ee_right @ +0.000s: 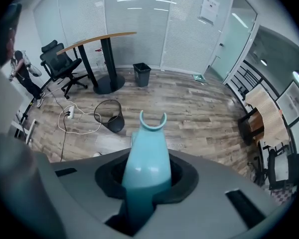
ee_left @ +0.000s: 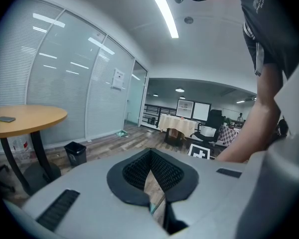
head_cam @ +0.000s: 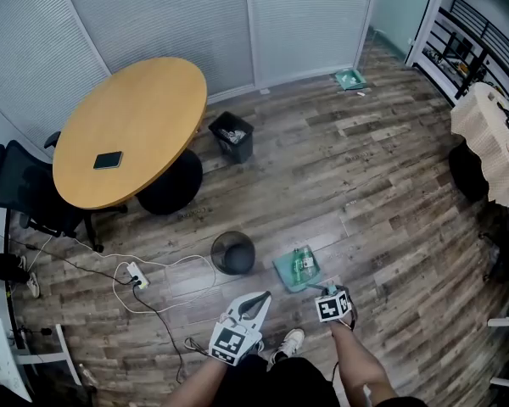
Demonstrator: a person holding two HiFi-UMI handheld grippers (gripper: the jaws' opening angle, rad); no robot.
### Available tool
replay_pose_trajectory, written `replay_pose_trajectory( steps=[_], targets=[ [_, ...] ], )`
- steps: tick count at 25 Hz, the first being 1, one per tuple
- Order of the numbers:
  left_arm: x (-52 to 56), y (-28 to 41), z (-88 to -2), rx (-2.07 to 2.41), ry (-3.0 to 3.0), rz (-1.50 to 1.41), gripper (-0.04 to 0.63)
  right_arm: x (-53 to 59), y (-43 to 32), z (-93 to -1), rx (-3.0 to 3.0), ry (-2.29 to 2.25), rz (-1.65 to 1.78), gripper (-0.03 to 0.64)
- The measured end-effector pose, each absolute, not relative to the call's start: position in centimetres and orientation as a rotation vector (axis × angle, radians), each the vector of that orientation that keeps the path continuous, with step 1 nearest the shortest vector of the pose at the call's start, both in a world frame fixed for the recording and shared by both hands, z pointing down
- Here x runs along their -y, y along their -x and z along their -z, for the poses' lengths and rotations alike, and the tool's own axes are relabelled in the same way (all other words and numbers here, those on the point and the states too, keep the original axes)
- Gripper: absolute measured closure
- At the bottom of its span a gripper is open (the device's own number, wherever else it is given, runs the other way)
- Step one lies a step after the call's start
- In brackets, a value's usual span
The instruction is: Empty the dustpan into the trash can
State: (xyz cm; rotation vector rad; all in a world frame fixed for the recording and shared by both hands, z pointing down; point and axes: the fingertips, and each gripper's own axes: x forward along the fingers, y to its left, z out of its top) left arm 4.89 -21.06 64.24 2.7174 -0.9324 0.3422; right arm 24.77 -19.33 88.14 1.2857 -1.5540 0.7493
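Got a big round wooden table (head_cam: 131, 130) upper left of the head view; just right of it a square black bin (head_cam: 232, 136) with pale scraps inside; lower centre, a round black mesh trash can (head_cam: 233, 253), upright, inside too dark to make out any contents; near its right side but not touching, the teal dustpan (head_cam: 295, 270) flat on the wood floor with a green bottle (head_cam: 304, 261) lying in it; bottle label too small to read.

Right gripper (head_cam: 324, 292) low and right of centre, jaws clamped narrow on the dustpan's teal handle (ee_right: 145, 158), plain as day in the right gripper view; left gripper (head_cam: 265, 296) low centre, jaws closed down to a slit with the tips meeting, nothing in them.

Dark phone (head_cam: 108, 159) lying on the table; paper notice (ee_left: 118, 78) on the glass wall, upper left-centre of the left gripper view, print unreadable; just black-and-white square markers on the gripper cubes.
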Motion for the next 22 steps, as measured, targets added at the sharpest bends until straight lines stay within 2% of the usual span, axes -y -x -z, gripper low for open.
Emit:
replay_pose_trajectory(
  steps=[12, 22],
  targets=[
    [20.0, -3.7, -64.4, 0.993, -2.683, -0.357, 0.584, 19.2, -24.9, -83.4, 1.639, -1.462, -0.675, 0.517],
    [19.3, 0.4, -63.7, 1.224, -2.609, -0.369, 0.584, 18.8, -25.1, -76.8, 1.774, -1.594, -0.56, 0.517]
  ],
)
